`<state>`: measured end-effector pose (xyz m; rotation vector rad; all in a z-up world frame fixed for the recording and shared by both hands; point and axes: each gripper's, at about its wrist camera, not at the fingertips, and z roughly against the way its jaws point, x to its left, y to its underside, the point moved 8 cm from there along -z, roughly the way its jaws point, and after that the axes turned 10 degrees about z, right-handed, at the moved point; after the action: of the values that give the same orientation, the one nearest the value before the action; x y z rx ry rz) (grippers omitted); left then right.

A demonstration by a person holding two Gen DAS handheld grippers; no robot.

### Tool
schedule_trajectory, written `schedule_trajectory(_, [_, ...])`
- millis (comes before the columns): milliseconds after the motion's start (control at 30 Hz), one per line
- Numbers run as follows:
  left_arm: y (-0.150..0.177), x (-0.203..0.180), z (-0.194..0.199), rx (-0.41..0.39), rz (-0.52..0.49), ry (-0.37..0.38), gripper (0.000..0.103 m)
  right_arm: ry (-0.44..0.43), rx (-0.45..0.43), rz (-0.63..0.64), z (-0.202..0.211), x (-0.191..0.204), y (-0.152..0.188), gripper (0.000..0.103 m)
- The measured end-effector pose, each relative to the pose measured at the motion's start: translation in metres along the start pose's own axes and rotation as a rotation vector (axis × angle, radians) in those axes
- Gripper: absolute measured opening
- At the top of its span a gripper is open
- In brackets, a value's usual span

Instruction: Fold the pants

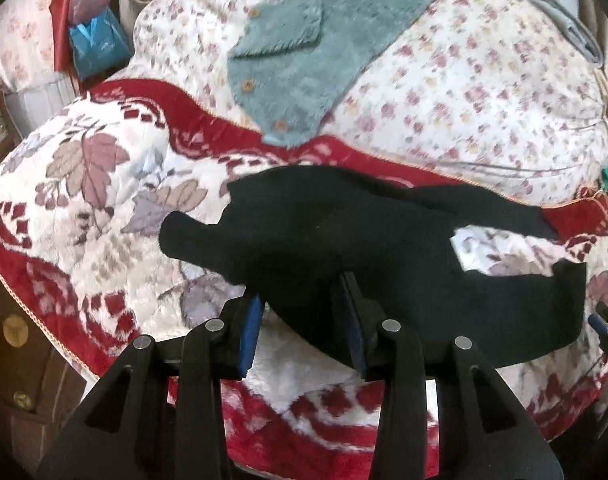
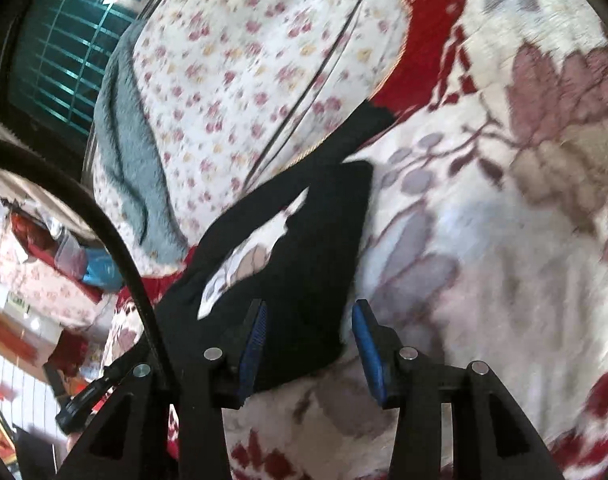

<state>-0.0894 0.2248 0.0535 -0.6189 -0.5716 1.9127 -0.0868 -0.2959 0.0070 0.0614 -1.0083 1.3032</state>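
Black pants (image 1: 343, 236) lie spread on a red and white floral blanket (image 1: 104, 200). In the left wrist view my left gripper (image 1: 304, 324) is open, its blue pads (image 1: 252, 328) astride the near edge of the pants. In the right wrist view the pants (image 2: 304, 264) run from the fingers up toward the far edge, with a gap showing blanket between the legs. My right gripper (image 2: 309, 344) is open with the pants' near end between its fingers; the right blue pad (image 2: 367, 344) stands off the cloth.
A teal fleece garment with wooden buttons (image 1: 300, 40) lies on a small-flowered quilt (image 1: 463, 92) behind the pants. A blue packet (image 1: 98, 46) sits at the far left. The blanket's edge drops off at the left (image 1: 24, 308). A black cable (image 2: 116, 240) crosses the right wrist view.
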Motion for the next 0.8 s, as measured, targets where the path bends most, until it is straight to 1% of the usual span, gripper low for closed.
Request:
schedule_trajectory(67, [-0.002, -0.004, 0.006, 0.001, -0.003, 0.009, 0.037, 0.0, -0.016, -0.017, 0.002, -0.005, -0.006, 0.042])
schedule_trajectory(133, [-0.005, -0.008, 0.014, -0.017, -0.009, 0.01, 0.037, 0.014, -0.009, -0.004, -0.002, -0.008, -0.011, 0.042])
schedule_trajectory(200, [-0.008, -0.007, 0.023, -0.046, -0.011, -0.01, 0.037, 0.022, -0.007, -0.003, -0.007, -0.01, -0.018, 0.042])
schedule_trajectory(300, [-0.012, 0.009, 0.035, -0.072, 0.014, -0.051, 0.037, -0.005, -0.015, -0.022, -0.014, -0.01, -0.025, 0.042])
schedule_trajectory(367, [-0.014, 0.013, 0.04, -0.082, 0.014, -0.065, 0.037, 0.011, -0.017, -0.017, -0.017, -0.012, -0.029, 0.042])
schedule_trajectory(433, [-0.016, 0.007, 0.043, -0.084, 0.004, -0.05, 0.038, 0.046, -0.014, -0.027, -0.021, -0.017, -0.03, 0.042])
schedule_trajectory(500, [-0.017, -0.009, 0.042, -0.081, -0.018, -0.003, 0.043, 0.045, -0.006, -0.049, -0.026, -0.02, -0.03, 0.042])
schedule_trajectory(533, [-0.016, -0.023, 0.041, -0.076, -0.036, 0.028, 0.045, 0.018, 0.005, -0.056, -0.031, -0.017, -0.029, 0.042])
schedule_trajectory(600, [-0.013, -0.05, 0.034, -0.055, -0.065, 0.08, 0.046, -0.044, 0.012, -0.039, -0.038, -0.002, -0.028, 0.042])
schedule_trajectory(633, [-0.008, -0.071, 0.028, -0.031, -0.087, 0.126, 0.046, -0.059, 0.013, -0.013, -0.041, 0.008, -0.029, 0.042])
schedule_trajectory(700, [-0.002, -0.104, 0.02, 0.0, -0.122, 0.185, 0.046, -0.084, 0.01, 0.028, -0.044, 0.022, -0.032, 0.042])
schedule_trajectory(800, [0.011, -0.169, 0.004, 0.053, -0.196, 0.303, 0.046, -0.156, 0.012, 0.052, -0.05, 0.041, -0.033, 0.043])
